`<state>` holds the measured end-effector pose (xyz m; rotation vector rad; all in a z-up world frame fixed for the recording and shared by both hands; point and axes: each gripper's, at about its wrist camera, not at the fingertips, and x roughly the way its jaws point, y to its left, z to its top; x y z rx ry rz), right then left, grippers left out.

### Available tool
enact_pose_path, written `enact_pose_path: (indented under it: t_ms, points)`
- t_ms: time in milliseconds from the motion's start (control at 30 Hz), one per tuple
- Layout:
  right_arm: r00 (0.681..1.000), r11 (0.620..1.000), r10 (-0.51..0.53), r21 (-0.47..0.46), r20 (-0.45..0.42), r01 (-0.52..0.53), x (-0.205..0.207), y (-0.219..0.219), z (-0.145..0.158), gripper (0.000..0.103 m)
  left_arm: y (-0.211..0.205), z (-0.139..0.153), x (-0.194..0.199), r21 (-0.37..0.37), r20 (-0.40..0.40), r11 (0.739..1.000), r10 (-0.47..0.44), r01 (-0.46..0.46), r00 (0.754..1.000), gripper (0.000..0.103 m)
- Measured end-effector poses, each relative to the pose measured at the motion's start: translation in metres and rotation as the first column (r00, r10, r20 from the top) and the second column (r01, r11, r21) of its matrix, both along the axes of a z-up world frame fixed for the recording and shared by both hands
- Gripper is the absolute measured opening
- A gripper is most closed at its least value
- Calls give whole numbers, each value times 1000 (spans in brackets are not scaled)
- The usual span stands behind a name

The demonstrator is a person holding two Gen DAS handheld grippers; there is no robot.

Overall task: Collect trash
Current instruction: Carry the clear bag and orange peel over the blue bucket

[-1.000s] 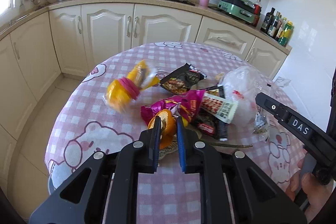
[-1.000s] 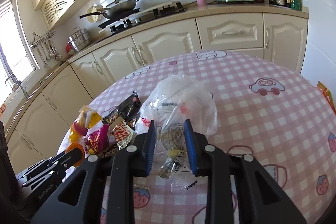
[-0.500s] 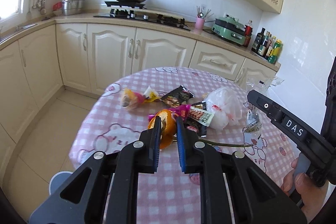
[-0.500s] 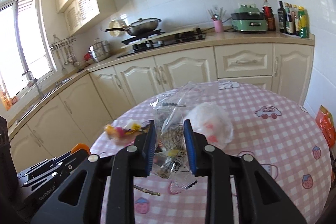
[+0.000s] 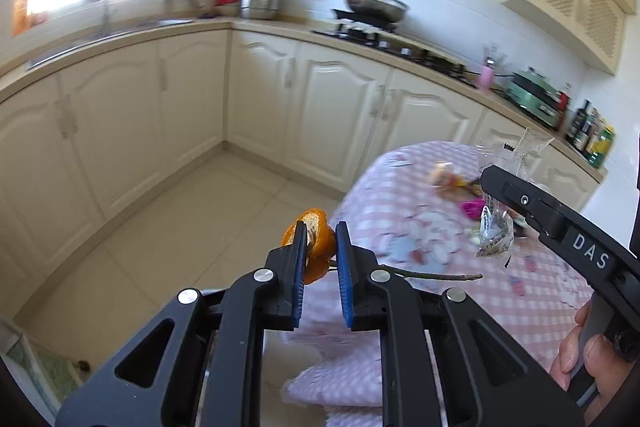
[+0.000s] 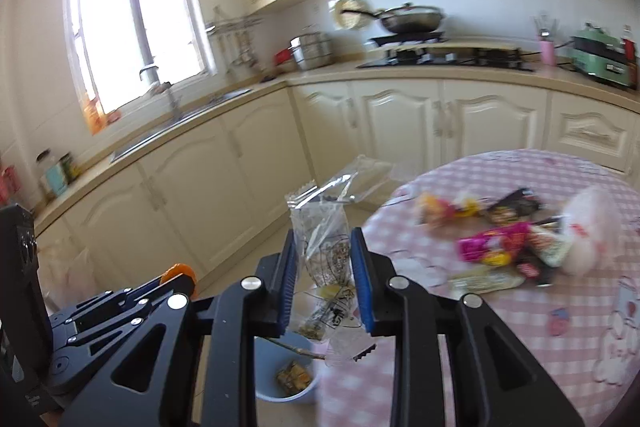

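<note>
The round table (image 6: 520,311) in its pink checked cloth fills the right-wrist view from about two to five o'clock, and a heap of snack wrappers (image 6: 504,247) with a white plastic bag (image 6: 588,227) lies on it at roughly three o'clock. Below the table edge, near six o'clock, stands a small blue bin (image 6: 264,359) with some scraps already inside.

The right gripper (image 6: 323,283) is clamped on a clear plastic packet (image 6: 320,239), which hangs between the blue pads at the centre of that view, over the gap between table and bin. The left gripper (image 5: 318,259) is pinched on an orange peel (image 5: 316,241), with a thin twig (image 5: 432,275) poking out toward three o'clock (whether the twig is gripped or merely caught I cannot tell).

My worry is the drop: the bin mouth looks small, both loads are light and floppy, so letting go off-centre would probably scatter them on the tiled floor (image 5: 160,227). The twig may slip free first.
</note>
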<state>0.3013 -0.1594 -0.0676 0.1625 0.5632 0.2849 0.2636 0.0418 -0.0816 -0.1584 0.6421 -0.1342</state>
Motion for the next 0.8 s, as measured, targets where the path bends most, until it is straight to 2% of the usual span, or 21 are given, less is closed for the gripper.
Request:
enact_pose_path:
  t_ms: [200,367,500,600,700,733,800]
  points:
    - [988,990,137,-27,-78,-139,19,79,-33,26,57,-31,3,11,-72,991,131,-131,989,13]
    - [965,974,209,-50,-158,-219,41,130,-72,26,88,-68,17,53,-164,976,216,-210,963,13]
    - [953,968,228,-57,-199,-244,58,156,-98,26,106,-100,36,101,-241,962,272,-254,932,13]
    - [947,966,234,-60,-219,-252,68,165,-111,26,115,-114,49,97,-270,959,283,-267,920,13]
    - [945,966,232,-63,-228,-252,74,168,-120,26,119,-119,59,75,-281,961,277,-267,919,15]
    - [945,966,231,-63,-233,-252,78,170,-123,26,119,-121,63,70,-282,961,277,-268,919,16]
    - [943,966,228,-62,-241,-250,83,173,-128,26,120,-124,68,69,-282,963,271,-262,921,26]
